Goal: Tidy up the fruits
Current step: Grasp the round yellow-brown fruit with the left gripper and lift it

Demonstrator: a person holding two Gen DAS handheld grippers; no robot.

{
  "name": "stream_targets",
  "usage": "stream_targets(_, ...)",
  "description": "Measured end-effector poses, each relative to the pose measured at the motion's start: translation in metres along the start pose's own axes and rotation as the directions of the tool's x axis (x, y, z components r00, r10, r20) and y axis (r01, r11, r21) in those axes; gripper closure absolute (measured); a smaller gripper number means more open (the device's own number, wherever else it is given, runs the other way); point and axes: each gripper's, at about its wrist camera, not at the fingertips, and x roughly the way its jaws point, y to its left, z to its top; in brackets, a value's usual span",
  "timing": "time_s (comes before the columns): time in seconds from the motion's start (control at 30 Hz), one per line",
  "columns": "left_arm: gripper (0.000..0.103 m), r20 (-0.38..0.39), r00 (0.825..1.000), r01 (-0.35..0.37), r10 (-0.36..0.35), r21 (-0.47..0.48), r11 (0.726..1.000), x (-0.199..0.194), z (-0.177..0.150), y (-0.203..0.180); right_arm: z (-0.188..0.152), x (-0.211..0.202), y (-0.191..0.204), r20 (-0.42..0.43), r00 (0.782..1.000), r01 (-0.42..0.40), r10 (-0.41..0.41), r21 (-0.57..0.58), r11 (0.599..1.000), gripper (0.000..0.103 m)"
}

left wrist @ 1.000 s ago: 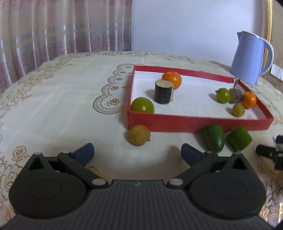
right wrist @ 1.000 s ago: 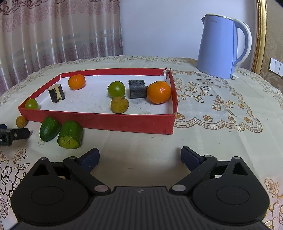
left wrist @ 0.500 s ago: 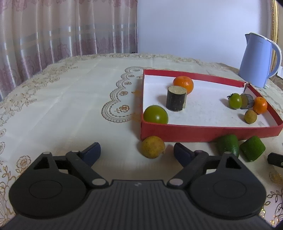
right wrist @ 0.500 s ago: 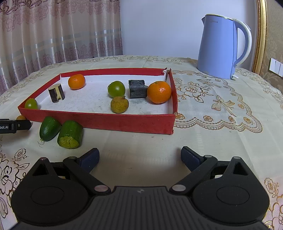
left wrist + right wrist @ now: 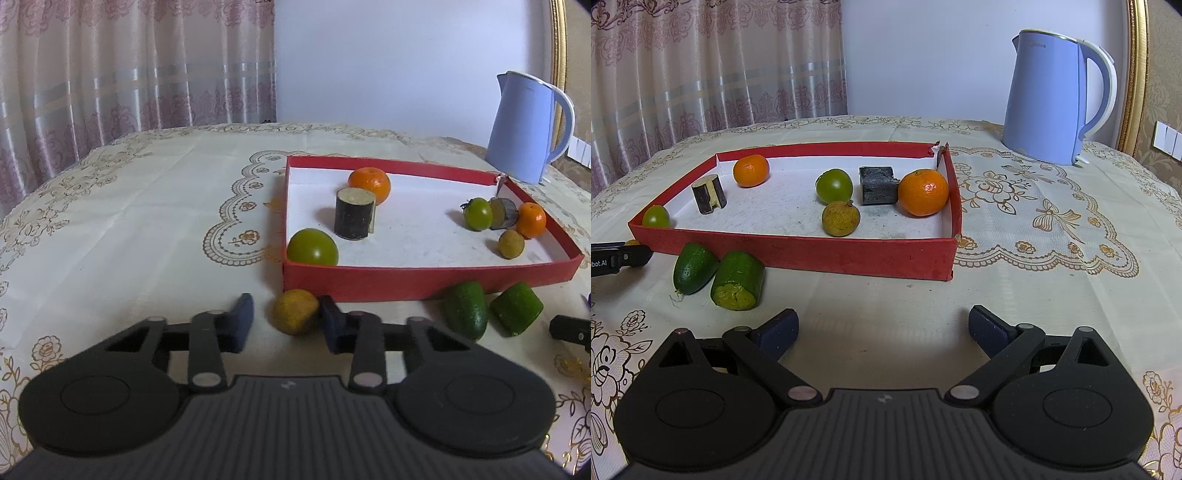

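I count two oranges [image 5: 923,192] [image 5: 751,170], two green tomatoes [image 5: 833,186] [image 5: 656,216], two brownish-yellow fruits [image 5: 840,218] [image 5: 295,311], two dark cut chunks [image 5: 878,184] [image 5: 709,193], and two green cucumber pieces [image 5: 694,262] [image 5: 737,280]. I see one red tray [image 5: 798,253] and one blue kettle [image 5: 1049,99].

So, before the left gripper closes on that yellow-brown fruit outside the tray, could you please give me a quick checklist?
1. Yellow-brown fruit sits between the left gripper pads: ok.
2. Fruit centred in the gap: not ok, it lies against the right-hand pad.
3. Gripper clear of the red tray wall: ok.
4. Landing spot free inside the tray near the green tomato: ok.
5. Right gripper open and away from the fruit: ok.
6. Firm contact on both sides: cannot tell.
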Motion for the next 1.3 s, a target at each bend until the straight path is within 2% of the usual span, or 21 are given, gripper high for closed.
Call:
stream_targets(0.07,0.079,0.003,1.000,0.007,-0.007,0.003,1.000,-0.001,0.000,0.000,0.000,0.000,0.000,0.000,1.000,0.000,0.000,0.000,1.000,0.004)
stream_targets(0.33,0.079,0.011,1.000,0.018,-0.018,-0.009,1.000,-0.002,-0.001,0.000,0.000,0.000,0.000,0.000,1.000,0.000,0.000,0.000,1.000,0.004)
stream_targets(0.53,0.079,0.019,1.000,0.019,-0.020,0.022,1.000,-0.009,-0.002,-0.003,0.000,0.000,0.000,0.000,1.000,0.000,0.000,0.000,1.000,0.004)
stream_targets(0.87,0.079,0.083,0.992,0.087,-0.094,0.084,0.993,-0.031,0.019,-0.024,0.000,0.000,0.000,-0.001,1.000,0.000,0.000,0.000,1.000,0.004)
stream_targets(1.1,0.079,0.087,0.988,0.116,-0.126,0.109,0.987,-0.006,0.047,-0.055,0.000,0.000,0.000,-0.001,1.000,0.000,0.000,0.000,1.000,0.004)
stream_targets(1.3,0.079,0.047,0.990,0.130,-0.136,0.099,0.986,0.029,0.064,-0.076,0.000,0.000,0.000,-0.001,1.000,0.000,0.000,0.000,1.000,0.004)
